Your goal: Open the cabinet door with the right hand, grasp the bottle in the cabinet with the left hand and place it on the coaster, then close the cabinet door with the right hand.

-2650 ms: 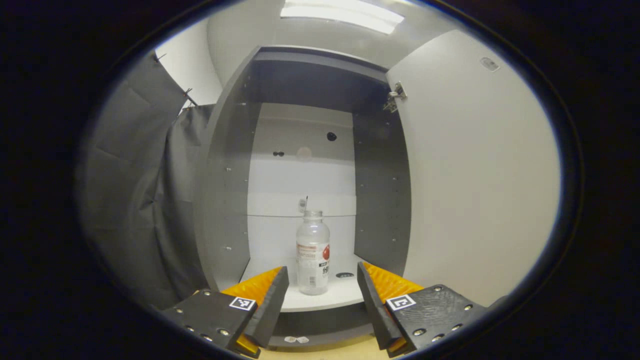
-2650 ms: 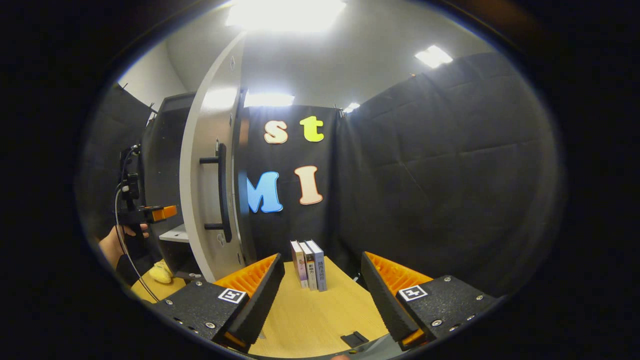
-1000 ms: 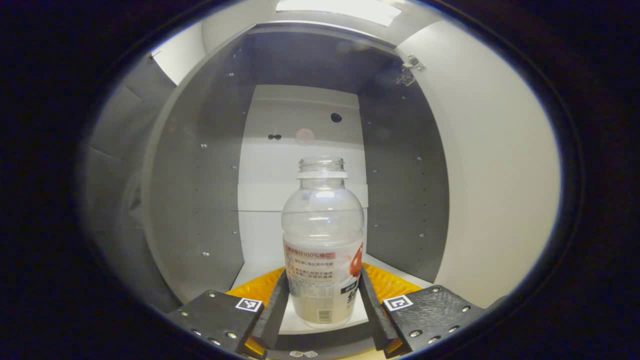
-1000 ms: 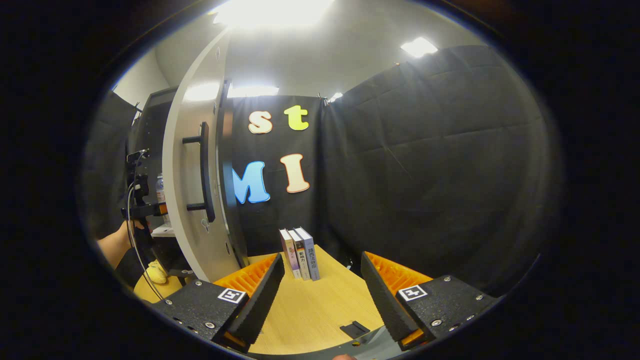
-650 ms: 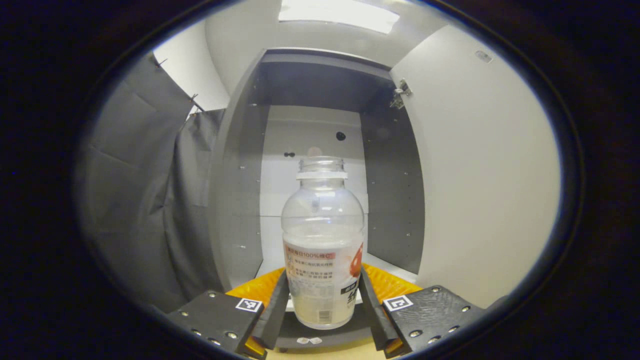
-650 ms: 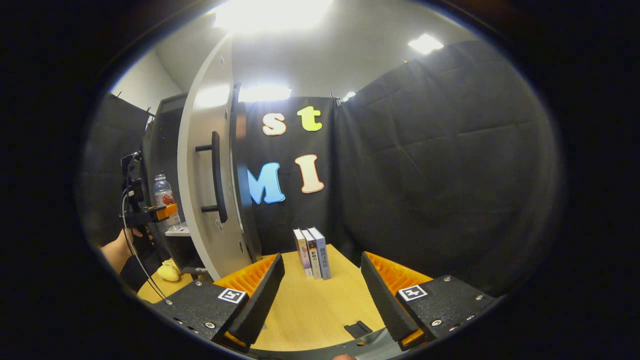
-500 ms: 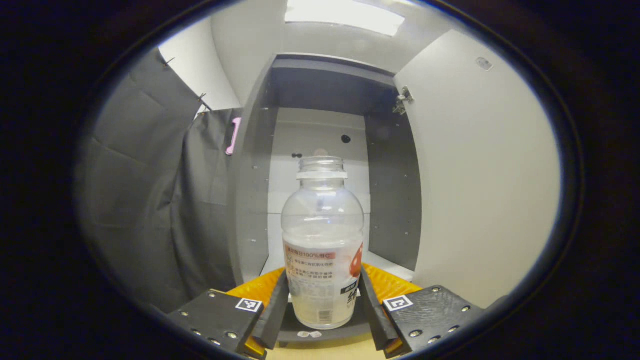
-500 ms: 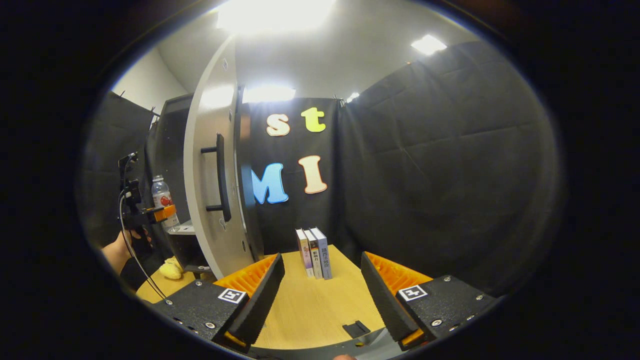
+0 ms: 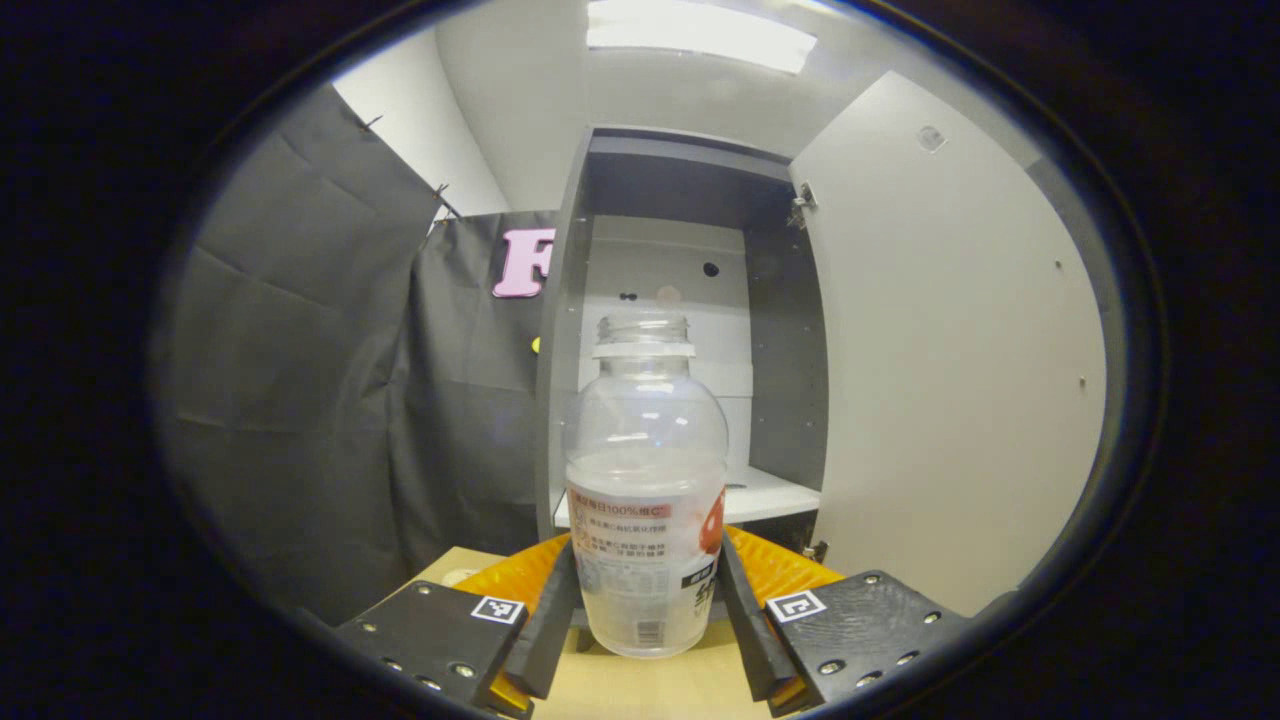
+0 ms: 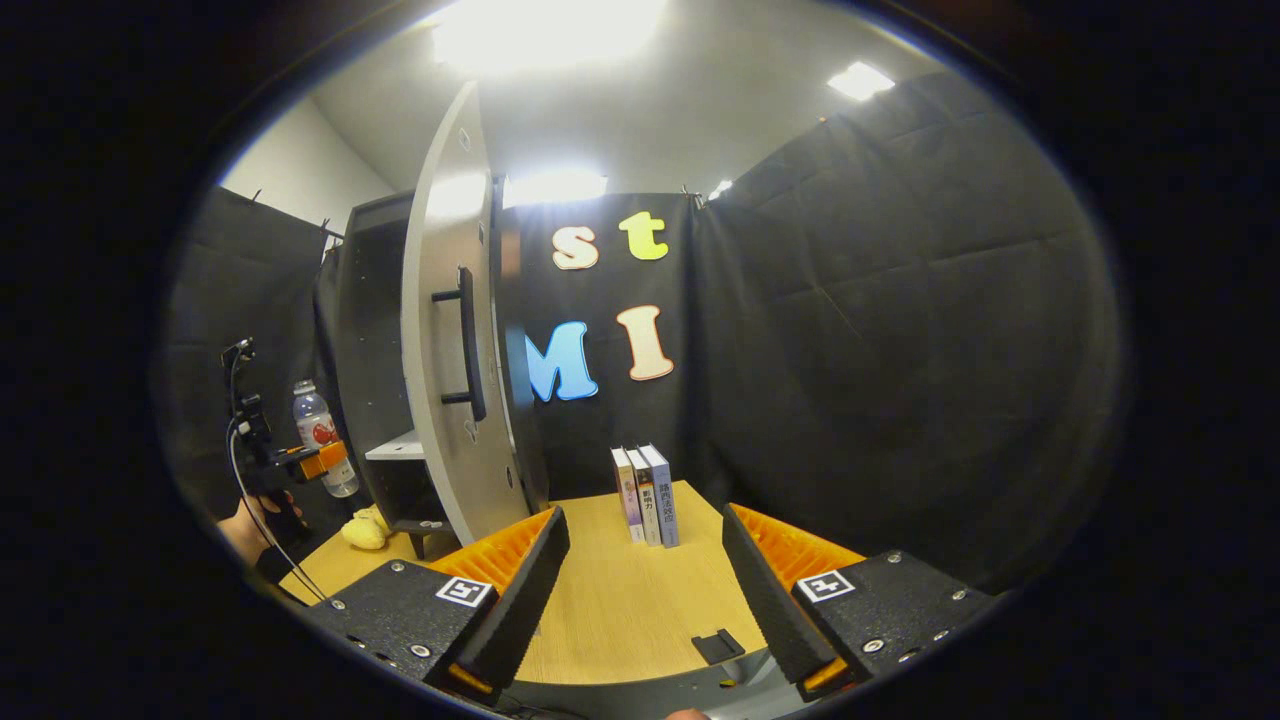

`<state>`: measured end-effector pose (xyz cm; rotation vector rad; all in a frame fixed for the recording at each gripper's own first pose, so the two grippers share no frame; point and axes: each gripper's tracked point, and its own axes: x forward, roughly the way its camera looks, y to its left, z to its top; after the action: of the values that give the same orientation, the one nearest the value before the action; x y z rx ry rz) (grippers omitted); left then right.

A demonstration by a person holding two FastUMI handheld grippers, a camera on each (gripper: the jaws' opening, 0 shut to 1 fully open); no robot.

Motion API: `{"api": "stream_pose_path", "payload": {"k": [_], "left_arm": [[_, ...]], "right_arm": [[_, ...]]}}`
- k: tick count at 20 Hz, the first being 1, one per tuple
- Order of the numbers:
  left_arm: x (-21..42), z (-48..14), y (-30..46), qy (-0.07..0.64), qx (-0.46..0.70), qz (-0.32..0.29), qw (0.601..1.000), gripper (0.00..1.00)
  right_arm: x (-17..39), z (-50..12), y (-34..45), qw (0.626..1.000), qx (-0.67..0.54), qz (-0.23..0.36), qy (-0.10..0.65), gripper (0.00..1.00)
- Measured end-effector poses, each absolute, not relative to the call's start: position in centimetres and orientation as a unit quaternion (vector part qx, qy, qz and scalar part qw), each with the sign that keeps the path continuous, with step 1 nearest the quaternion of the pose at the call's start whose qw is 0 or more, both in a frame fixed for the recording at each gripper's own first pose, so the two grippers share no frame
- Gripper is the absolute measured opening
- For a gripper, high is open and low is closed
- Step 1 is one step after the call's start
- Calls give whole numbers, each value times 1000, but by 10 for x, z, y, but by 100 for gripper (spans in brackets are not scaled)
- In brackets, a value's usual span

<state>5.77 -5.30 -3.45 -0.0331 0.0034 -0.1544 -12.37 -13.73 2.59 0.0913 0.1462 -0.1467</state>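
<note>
Clear plastic, no cap, a little cloudy liquid low inside — that is the bottle I have pinched in my left gripper, one finger pressed on each side of its labelled lower half. I grip it low and keep it upright because the neck is open and any tilt would spill. In the left gripper view it sits dead centre, in the air in front of the cabinet, whose white shelf lies behind it toward 2 o'clock.

At 3 o'clock of the bottle stands the cabinet door, swung wide so my path out is free. From the right gripper view I see the same door edge-on, its black handle facing me at 11 o'clock, and the bottle far off at 9 o'clock in my other hand.

My right gripper hangs over the wooden table with its fingers spread and nothing between them — I judge it waits near the handle to shut the door later. Three books stand at 12 o'clock. I cannot pick out the coaster; the small dark piece near my right finger may be something else.
</note>
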Motion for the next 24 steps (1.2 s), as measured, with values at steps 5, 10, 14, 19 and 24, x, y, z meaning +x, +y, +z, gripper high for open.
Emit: {"api": "stream_pose_path", "payload": {"k": [5,10,14,19,24], "left_arm": [[20,-66,-52,13,-30,-81,996,77],[-5,-102,-46,31,-25,-83,996,68],[-21,-134,-45,42,-32,-91,994,72],[-43,-180,-42,63,-30,-98,993,72],[-61,-222,-44,85,-19,-107,990,72]], "right_arm": [[-128,16,-137,994,46,-64,80,95],[-126,6,-130,994,44,-57,86,95],[-122,-2,-124,994,40,-55,90,95],[-118,-12,-114,993,33,-54,98,95],[-117,-17,-105,993,11,-52,103,95]]}}
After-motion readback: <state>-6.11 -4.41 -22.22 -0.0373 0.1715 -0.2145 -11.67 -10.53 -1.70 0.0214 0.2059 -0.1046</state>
